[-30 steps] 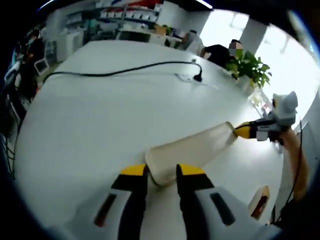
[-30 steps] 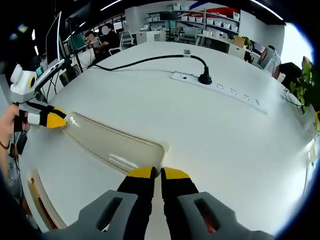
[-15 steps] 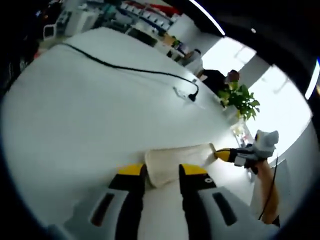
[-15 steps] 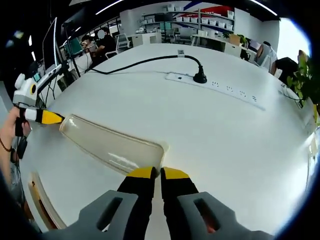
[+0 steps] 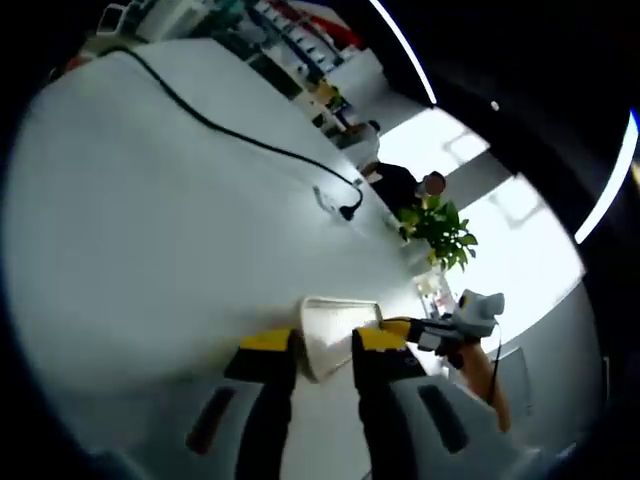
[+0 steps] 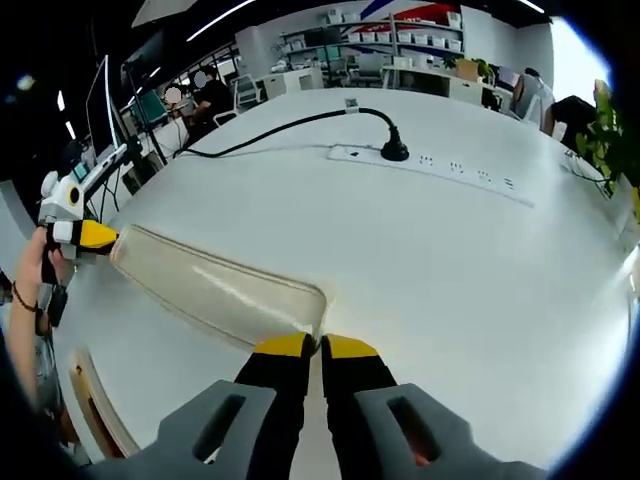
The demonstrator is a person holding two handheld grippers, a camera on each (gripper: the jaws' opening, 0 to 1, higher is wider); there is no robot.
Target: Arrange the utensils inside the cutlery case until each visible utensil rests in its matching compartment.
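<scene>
— Pinching what, down at bottom centre of the right gripper view?
— Near end of a translucent cutlery case lid (image 6: pixel 215 290), caught between the yellow-tipped jaws of the right gripper (image 6: pixel 320 348), pressed nearly together on its rim.
— And the far end?
— Held at left of frame by the left gripper (image 6: pixel 102 237), a hand (image 6: pixel 40 262) behind it. Seen again in the left gripper view: left gripper (image 5: pixel 322 342) clamped on the lid's edge (image 5: pixel 335 335) at lower centre, right gripper (image 5: pixel 400 328) on the opposite end.
— Under it?
— White bench (image 6: pixel 470 270); power strip (image 6: pixel 440 166) with black cable (image 6: pixel 270 132) at upper centre. Potted plant (image 5: pixel 438 226) right of centre in the left gripper view.
</scene>
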